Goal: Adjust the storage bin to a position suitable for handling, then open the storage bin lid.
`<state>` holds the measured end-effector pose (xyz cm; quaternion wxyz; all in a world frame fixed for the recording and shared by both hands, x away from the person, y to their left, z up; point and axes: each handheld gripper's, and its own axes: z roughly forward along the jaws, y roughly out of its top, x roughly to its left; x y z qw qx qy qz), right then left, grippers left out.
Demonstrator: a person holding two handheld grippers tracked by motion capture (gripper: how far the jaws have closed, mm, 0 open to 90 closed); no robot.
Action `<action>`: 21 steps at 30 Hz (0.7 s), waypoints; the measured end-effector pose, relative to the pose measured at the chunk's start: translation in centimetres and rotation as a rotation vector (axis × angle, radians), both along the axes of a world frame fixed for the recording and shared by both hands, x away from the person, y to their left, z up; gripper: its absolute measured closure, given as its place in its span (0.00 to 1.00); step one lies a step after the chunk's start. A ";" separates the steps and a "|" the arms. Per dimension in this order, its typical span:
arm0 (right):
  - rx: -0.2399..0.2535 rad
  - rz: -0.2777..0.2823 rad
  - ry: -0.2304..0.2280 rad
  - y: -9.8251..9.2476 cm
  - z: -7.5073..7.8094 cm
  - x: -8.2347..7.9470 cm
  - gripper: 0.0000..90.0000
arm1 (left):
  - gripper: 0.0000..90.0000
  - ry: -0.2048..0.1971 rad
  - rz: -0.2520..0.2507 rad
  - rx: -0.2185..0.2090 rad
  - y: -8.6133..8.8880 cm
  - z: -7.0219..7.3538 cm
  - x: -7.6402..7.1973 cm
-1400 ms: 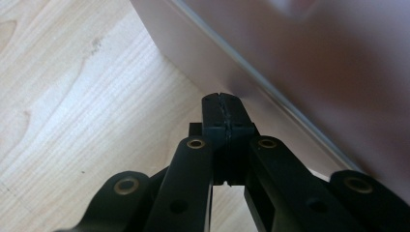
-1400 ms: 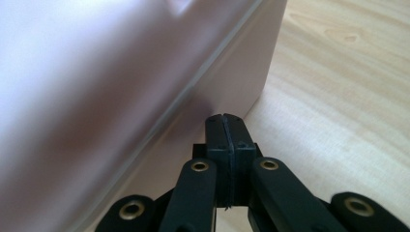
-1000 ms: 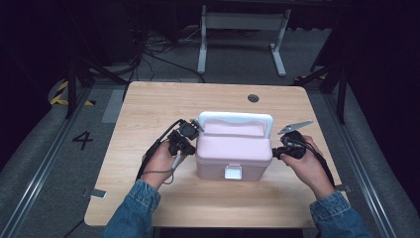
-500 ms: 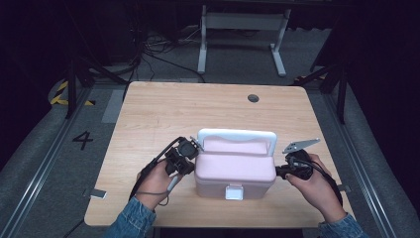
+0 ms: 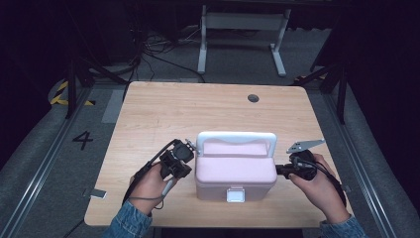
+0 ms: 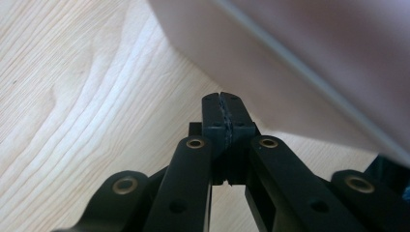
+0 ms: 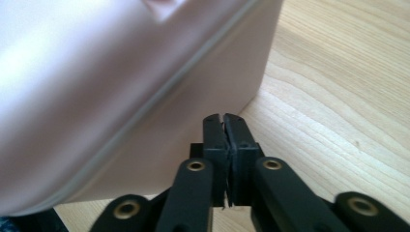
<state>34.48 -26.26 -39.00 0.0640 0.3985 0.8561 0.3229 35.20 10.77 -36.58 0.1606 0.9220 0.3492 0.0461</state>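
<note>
1. At the near edge of the light wooden surface, a pale pink plastic storage box with a white carry handle and white front latch is sitting upright, lid down and latch facing the person.
2. Progress, as judged: the box is lying close to the person's side, squared to the edge. The latch looks fastened and the lid unopened, so opening or lifting appears to be what is left.
3. Left gripper: held in the left hand, pointing inward at the box's left wall. Its fingers are sitting together, gripping nothing, tips just beside the wall.
4. Right gripper: held in the right hand, pointing inward at the right wall, mirroring the other. Its fingers are all but touching, nothing between them, tips near the box's lower corner.
5. Both forearms, in blue denim sleeves, are coming in low, flanking the box.
</note>
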 end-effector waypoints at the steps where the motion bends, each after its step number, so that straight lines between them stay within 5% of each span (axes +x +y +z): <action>1: 0.006 -0.004 0.001 -0.2 0.0 0.0 0.95 | 0.97 0.005 0.004 -0.002 0.2 0.2 0.0; 14: 0.015 -0.042 -0.001 -1.3 1.1 -0.6 0.81 | 0.76 -0.013 0.051 -0.031 2.5 2.3 -0.2; 21: 0.004 -0.065 0.001 -2.1 1.2 -0.7 0.80 | 0.69 -0.038 0.030 -0.059 2.5 4.1 -0.5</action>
